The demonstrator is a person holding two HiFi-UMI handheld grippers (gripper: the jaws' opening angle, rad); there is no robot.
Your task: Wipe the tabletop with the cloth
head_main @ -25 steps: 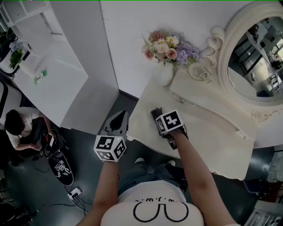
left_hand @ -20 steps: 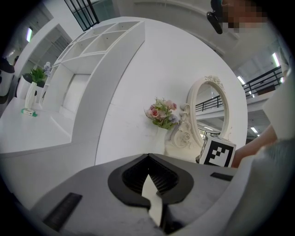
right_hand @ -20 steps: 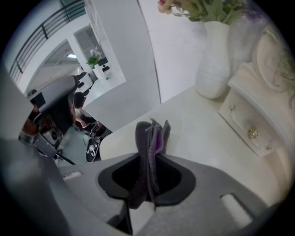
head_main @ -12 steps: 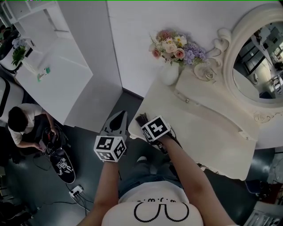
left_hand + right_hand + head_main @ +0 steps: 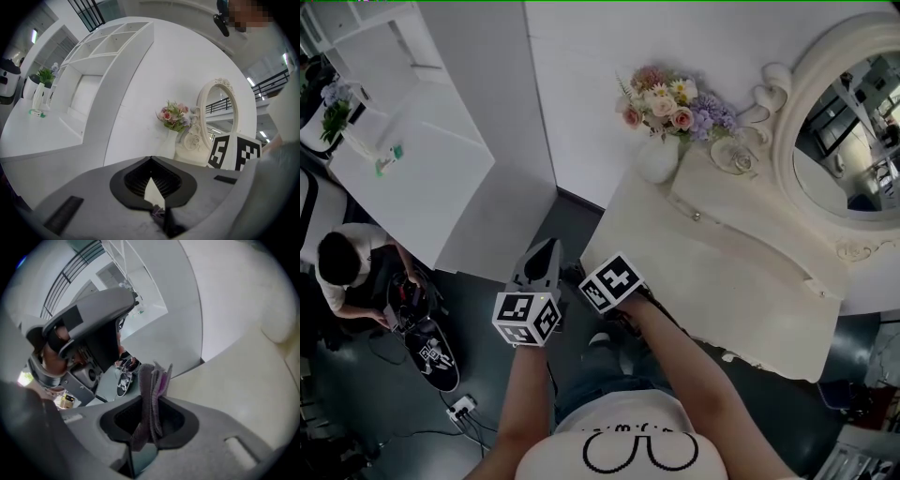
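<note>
Two grippers here, only one of them busy. The right gripper (image 5: 151,405) has its fingers clamped tight on the grey-purple cloth (image 5: 151,380), which sticks out folded past the fingertips. The cream table (image 5: 243,380) spreads out to the right of those fingers, with its corner edge just beside them. I can't tell if the cloth actually touches it. The left gripper (image 5: 151,159) hangs off the table over the dark floor (image 5: 487,309), fingers closed tip to tip with nothing in them. Well ahead of its fingers stand a vase of flowers (image 5: 176,117) and an oval mirror (image 5: 218,110).
</note>
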